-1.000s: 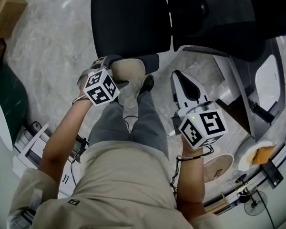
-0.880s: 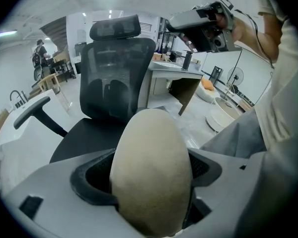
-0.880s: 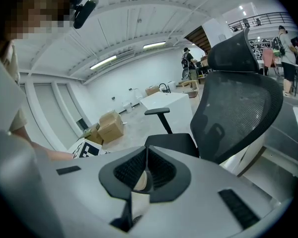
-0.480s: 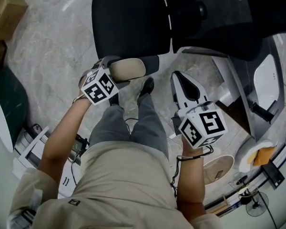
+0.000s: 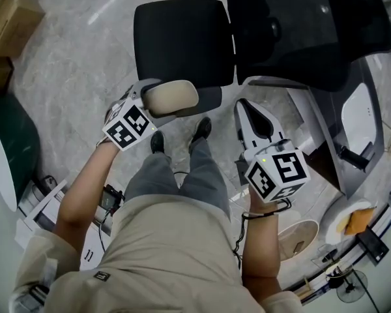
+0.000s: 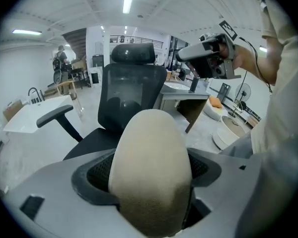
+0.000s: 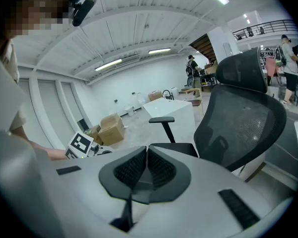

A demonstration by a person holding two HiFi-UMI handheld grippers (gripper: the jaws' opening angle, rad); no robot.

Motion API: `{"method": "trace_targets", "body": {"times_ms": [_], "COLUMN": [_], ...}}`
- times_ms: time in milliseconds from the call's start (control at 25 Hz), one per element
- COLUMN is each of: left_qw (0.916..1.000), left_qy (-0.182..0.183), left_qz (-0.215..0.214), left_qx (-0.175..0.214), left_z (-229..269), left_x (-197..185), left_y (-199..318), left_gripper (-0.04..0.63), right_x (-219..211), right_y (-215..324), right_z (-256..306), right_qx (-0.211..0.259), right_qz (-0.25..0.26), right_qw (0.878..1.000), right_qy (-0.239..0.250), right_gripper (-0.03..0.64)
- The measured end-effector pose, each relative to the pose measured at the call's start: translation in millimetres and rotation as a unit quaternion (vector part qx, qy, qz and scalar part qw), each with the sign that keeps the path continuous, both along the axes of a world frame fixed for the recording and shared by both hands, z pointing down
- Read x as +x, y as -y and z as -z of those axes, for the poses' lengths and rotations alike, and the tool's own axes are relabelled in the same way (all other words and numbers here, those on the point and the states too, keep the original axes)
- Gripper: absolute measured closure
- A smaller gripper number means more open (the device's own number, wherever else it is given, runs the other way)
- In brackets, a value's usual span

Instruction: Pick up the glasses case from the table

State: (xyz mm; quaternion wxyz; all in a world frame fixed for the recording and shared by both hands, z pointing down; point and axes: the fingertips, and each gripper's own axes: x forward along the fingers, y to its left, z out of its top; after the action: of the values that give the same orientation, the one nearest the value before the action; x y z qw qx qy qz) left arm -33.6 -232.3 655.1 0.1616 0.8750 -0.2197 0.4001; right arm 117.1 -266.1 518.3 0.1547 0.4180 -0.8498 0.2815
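Grips the case (image 5: 171,96) in the left tool (image 5: 202,98), jaws spread wide and pressed against both its sides. Holds it in the air above the marble floor (image 5: 72,64), just before the seat edge of a black chair (image 5: 182,41), left forearm stretched forward. Has the right tool (image 5: 246,104) closed, ribbed black pads meeting on nothing, elbow bent. Shows a beige, rounded, felt-like case against smooth grey tool shells.
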Motion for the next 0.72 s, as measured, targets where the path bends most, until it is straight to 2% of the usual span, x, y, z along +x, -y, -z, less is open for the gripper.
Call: {"method": "trace_targets", "body": {"times_ms": [400, 720], "left_qw": [0.9964, 0.9884], "left_qy": [-0.05, -0.086], "left_qz": [0.027, 0.044], "left_qx": [0.063, 0.117], "left_z": [86, 155], "left_x": [-23, -41], "left_y": [11, 12], "left_gripper": [0.181, 0.181], "right_x": [-18, -30], "right_y": [4, 3], "right_z": [41, 74], "right_qx": [0.034, 0.062], "right_qz": [0.001, -0.001], "right_qw": [0.999, 0.998], "right_qy": [-0.004, -0.007], "right_gripper": [0.591, 0.591]}}
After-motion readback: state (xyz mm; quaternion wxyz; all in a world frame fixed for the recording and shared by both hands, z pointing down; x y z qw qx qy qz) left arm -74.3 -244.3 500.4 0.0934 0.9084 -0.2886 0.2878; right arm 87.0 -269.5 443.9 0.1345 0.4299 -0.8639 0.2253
